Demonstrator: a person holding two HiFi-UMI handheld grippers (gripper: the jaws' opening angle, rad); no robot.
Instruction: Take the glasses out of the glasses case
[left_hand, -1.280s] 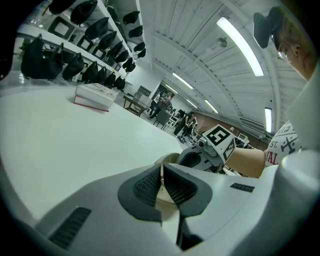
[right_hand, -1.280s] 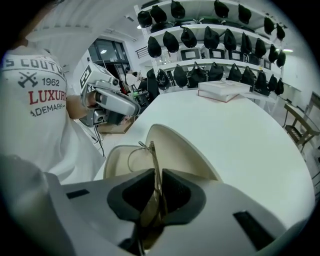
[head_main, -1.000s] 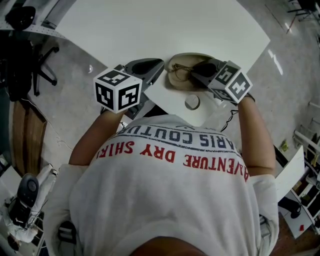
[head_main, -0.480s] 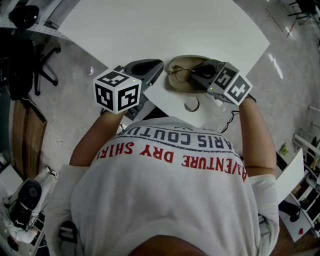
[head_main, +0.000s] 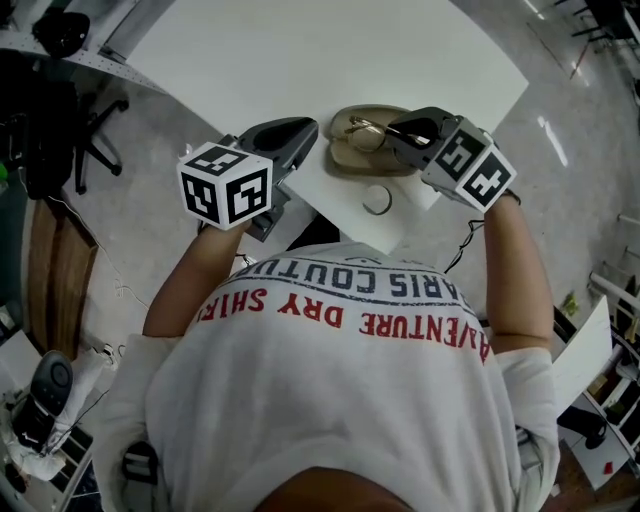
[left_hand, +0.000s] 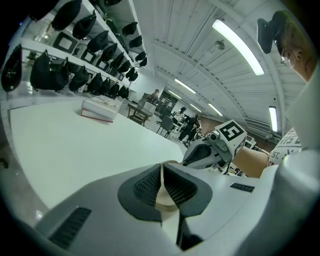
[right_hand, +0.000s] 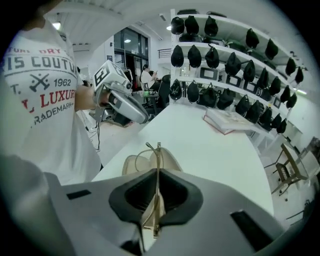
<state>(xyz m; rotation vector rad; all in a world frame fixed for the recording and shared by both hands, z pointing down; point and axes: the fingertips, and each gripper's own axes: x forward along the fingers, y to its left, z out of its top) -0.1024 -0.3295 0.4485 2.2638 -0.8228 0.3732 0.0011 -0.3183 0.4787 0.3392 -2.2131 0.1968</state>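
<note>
A beige glasses case (head_main: 350, 158) lies open near the white table's front edge. Thin gold-framed glasses (head_main: 362, 128) hang just above it, and my right gripper (head_main: 395, 135) is shut on them. In the right gripper view the gold wire frame (right_hand: 152, 150) runs between the pads of the right gripper (right_hand: 157, 172), with the case (right_hand: 131, 164) below. My left gripper (head_main: 305, 130) is at the case's left end. In the left gripper view the left gripper (left_hand: 161, 167) has its pads shut on a thin beige edge of the case (left_hand: 167, 200). The right gripper (left_hand: 192, 157) shows beyond.
A small round ring-like object (head_main: 377, 200) lies on the table (head_main: 300, 60) in front of the case. A book (right_hand: 225, 122) sits farther across the table. Shelves of black bags (right_hand: 225, 65) stand behind it. An office chair (head_main: 60, 130) is on the floor at the left.
My right gripper has risen a little and rolled, lifting the glasses up off the case. The left gripper has stayed at the case's left end.
</note>
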